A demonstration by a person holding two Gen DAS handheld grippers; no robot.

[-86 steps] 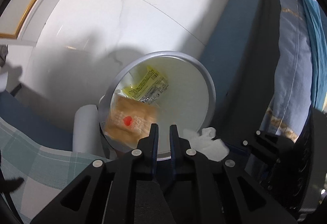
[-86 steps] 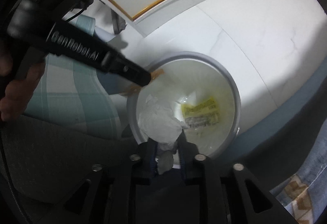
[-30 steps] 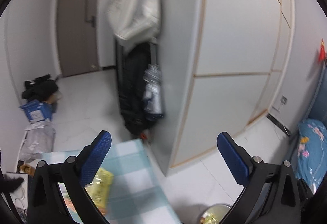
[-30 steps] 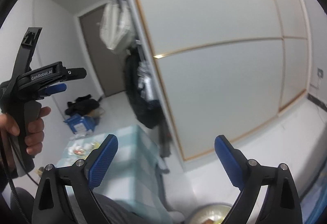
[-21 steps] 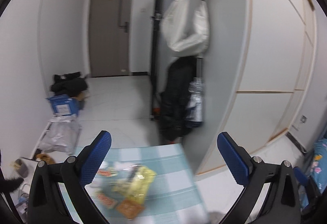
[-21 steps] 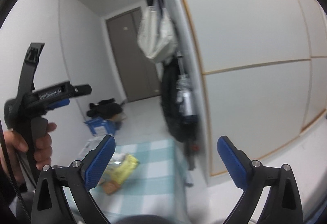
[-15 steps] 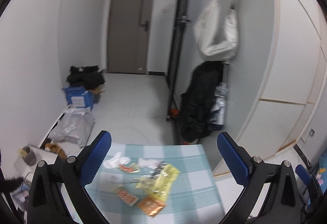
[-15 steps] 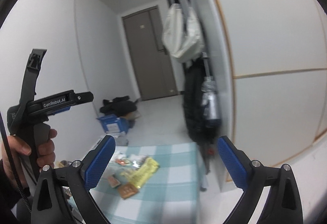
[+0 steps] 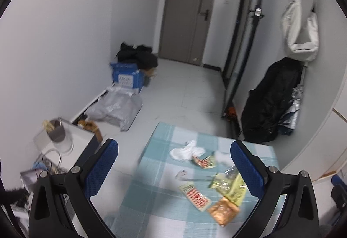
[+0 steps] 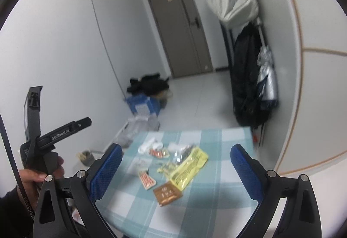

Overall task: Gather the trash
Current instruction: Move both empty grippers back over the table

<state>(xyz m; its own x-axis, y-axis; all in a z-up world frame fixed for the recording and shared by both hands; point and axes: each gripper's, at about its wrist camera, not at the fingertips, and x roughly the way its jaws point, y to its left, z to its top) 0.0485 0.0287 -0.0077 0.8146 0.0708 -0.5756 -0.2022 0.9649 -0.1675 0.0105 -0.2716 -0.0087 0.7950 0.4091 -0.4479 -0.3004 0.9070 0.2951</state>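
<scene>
Trash lies on a checked teal-and-white table (image 9: 151,201) (image 10: 216,177): a yellow wrapper (image 9: 235,189) (image 10: 188,166), a brown packet (image 9: 223,209) (image 10: 167,192), two red-and-white packets (image 9: 195,194) (image 9: 203,161), crumpled white tissue (image 9: 186,150) (image 10: 148,144) and a clear foil wrapper (image 10: 184,152). My left gripper (image 9: 173,166) is open above the table with nothing between its blue pads. My right gripper (image 10: 175,170) is open too, high over the trash. In the right wrist view a hand holds the left tool (image 10: 43,140) at the far left.
A white side table with a grey cup (image 9: 56,132) stands left of the checked table. A blue box (image 9: 126,77), a grey bag (image 9: 115,110) and dark clothes (image 9: 138,55) lie on the floor by the wall. A black coat (image 9: 271,107) and white bag (image 9: 301,29) hang at right.
Both grippers have swung up from the bin, where the left let go of a brown packet and the right a tissue, and turned left to face the checked table; both opened wide.
</scene>
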